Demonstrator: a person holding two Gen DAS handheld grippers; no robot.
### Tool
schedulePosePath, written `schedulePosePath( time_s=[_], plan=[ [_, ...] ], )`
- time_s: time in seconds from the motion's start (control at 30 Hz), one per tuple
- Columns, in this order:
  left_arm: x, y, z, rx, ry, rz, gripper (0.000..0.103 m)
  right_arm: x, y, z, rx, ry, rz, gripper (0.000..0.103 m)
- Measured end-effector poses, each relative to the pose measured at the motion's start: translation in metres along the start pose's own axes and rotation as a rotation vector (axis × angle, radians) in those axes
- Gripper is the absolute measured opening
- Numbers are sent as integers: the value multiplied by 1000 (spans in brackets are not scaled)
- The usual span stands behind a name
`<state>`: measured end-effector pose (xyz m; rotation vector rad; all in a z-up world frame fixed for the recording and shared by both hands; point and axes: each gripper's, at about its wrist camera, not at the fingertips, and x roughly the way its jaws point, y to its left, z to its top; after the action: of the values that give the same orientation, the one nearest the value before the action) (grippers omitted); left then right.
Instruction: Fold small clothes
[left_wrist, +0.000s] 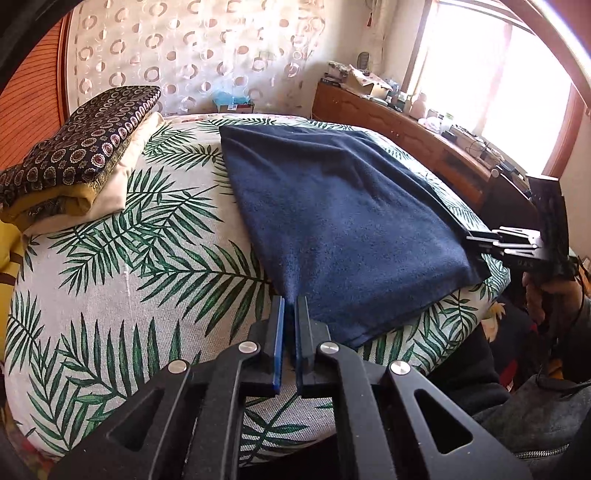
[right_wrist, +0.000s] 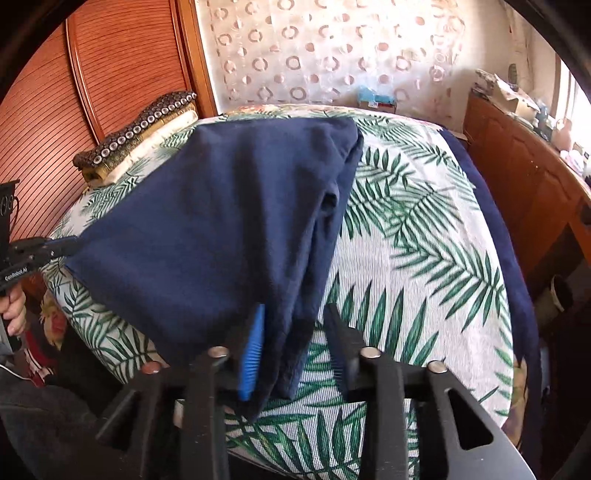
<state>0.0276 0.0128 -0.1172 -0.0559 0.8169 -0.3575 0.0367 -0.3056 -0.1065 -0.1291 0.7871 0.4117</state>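
A navy blue garment (left_wrist: 340, 221) lies folded flat on the palm-leaf bed cover (left_wrist: 122, 266). My left gripper (left_wrist: 291, 302) is shut on its near left corner. My right gripper (right_wrist: 295, 314) has its jaws apart, with the garment's near right edge (right_wrist: 295, 362) hanging between them, against the blue left pad. In the left wrist view the right gripper (left_wrist: 476, 240) sits at the garment's right edge. In the right wrist view the left gripper (right_wrist: 70, 243) pinches the far left corner of the garment (right_wrist: 221, 221).
A stack of folded clothes (left_wrist: 74, 158) with a patterned dark piece on top sits at the bed's back left. A wooden dresser (left_wrist: 424, 144) with clutter runs along the right under a bright window. A wooden wardrobe (right_wrist: 110, 92) stands at the left.
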Motion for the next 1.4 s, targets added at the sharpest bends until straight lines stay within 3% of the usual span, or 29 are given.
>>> schedulePosePath(
  time_s=[0.1,0.33,0.43,0.5,0.6,0.83,0.93,1.07,1.17,1.4],
  plan=[
    [2,0,-1,-2,1,4,5,3,6,-3,0,-3,-6,49],
    [4,-1,0,5,4,10,5,-4,22,-9,-62,5,-7,49],
    [5,-2,0,4,6,10,5,-5,24,-11,-70,-3,-1,42],
    [6,-2,-1,3,7,8,5,-5,24,-12,-72,-9,9,26],
    [8,-2,-1,4,11,7,5,-4,25,-12,-71,-11,53,11],
    [7,-2,1,21,12,-22,5,-4,14,-11,-9,-38,135,8],
    [-3,-4,8,15,-23,-43,4,-12,7,-8,13,-70,165,8],
    [-23,-2,35,-3,-104,-87,3,-28,-2,6,30,-138,205,7],
    [-32,-1,73,12,-174,-87,3,-37,-8,28,18,-197,213,7],
    [-10,19,164,4,-265,-52,3,-26,-37,102,50,-301,198,7]
  ],
)
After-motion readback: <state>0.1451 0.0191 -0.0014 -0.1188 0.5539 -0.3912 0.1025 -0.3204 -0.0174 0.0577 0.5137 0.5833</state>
